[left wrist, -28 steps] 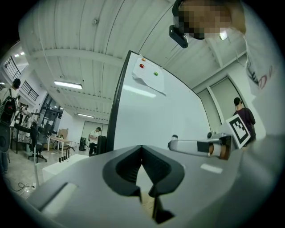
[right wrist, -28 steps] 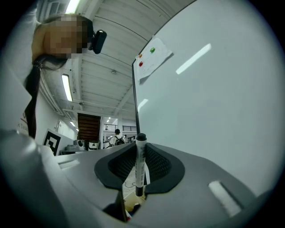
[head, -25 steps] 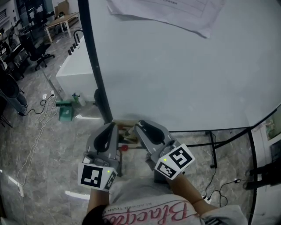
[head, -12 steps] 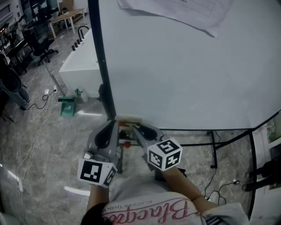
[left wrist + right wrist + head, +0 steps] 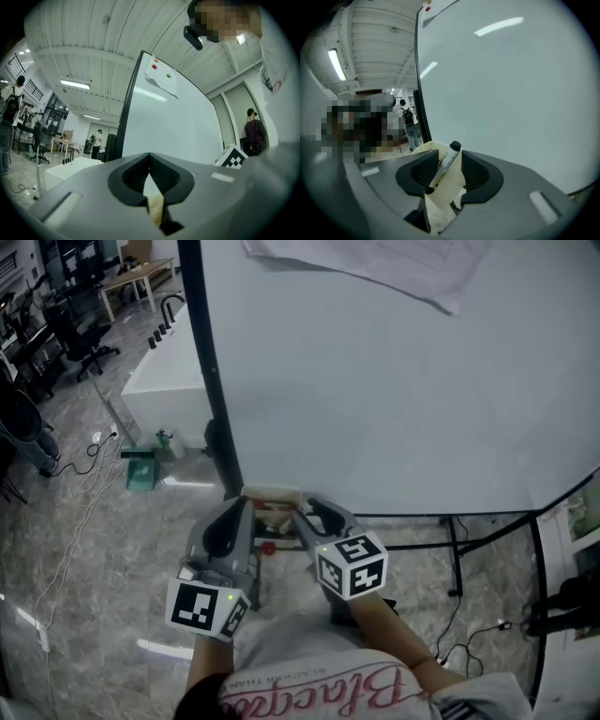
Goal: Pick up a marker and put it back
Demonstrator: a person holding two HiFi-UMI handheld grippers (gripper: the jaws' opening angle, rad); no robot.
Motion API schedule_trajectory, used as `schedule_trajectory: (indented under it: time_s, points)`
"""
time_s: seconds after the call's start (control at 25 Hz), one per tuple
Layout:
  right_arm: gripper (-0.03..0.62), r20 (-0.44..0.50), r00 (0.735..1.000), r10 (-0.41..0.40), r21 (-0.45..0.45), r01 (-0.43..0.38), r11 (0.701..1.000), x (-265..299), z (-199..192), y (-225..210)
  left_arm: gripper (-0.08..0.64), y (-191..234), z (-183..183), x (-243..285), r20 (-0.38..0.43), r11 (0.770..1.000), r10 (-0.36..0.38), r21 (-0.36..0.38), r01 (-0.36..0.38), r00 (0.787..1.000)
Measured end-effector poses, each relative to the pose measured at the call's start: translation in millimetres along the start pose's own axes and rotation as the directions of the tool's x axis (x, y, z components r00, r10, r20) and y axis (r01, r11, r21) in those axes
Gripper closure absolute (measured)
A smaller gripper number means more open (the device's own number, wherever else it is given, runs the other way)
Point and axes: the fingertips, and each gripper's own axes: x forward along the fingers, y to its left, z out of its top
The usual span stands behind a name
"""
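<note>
Right gripper (image 5: pixel 450 153): the jaws are set moderately apart, wider than the marker that stands between them. The barrel is seen leaning towards the jaw at that view's left, and no clamping is judged to have been made yet.
Marker (image 5: pixel 444 165): a white barrel with a black cap uppermost, stood tilted in the cream holder (image 5: pixel 445 194).
Handling: the marker is judged light, stiff and smooth-skinned, so it is liable to slip or swivel. It is best taken at mid-barrel, below the cap, with both pads square on.
Left gripper (image 5: pixel 149 157): the jaw tips are brought together and nothing is held. Only a cream surface is seen through the gap beneath the tips.
Holder's place: it is mounted at the lower edge of the whiteboard (image 5: pixel 394 381), near its lower left corner, and both grippers are held close to it.
Tabletop: none is shown, so places are given by the whiteboard's edges.
Risk: the marker may be tipped against the holder's rim if the jaws are closed off-centre.
</note>
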Motion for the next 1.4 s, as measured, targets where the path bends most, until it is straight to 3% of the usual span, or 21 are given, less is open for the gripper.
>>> schedule_trajectory:
  time_s: [0.28,0.44,0.8,1.4]
  points:
    - [0.451,0.185,0.983,-0.011,0.009,0.010,1.000,-37,49,-13,0.560,-1,1,2,0.004,1.000,0.001,0.006,-0.001,1.000]
    - [0.591,0.297,0.955,-0.001,-0.018,0.006,1.000,-61,78,-12,0.560,-4,2,5,0.010,1.000,-0.007,0.011,0.007,1.000]
    - [0.592,0.323,0.945,0.048,-0.173,0.009,0.985,-76,92,4,0.560,-12,7,15,0.021,0.999,-0.036,0.022,0.035,0.999]
    - [0.592,0.342,0.936,0.081,-0.224,-0.003,0.975,-81,95,15,0.560,-17,9,17,0.024,0.998,-0.048,0.050,0.047,0.999]
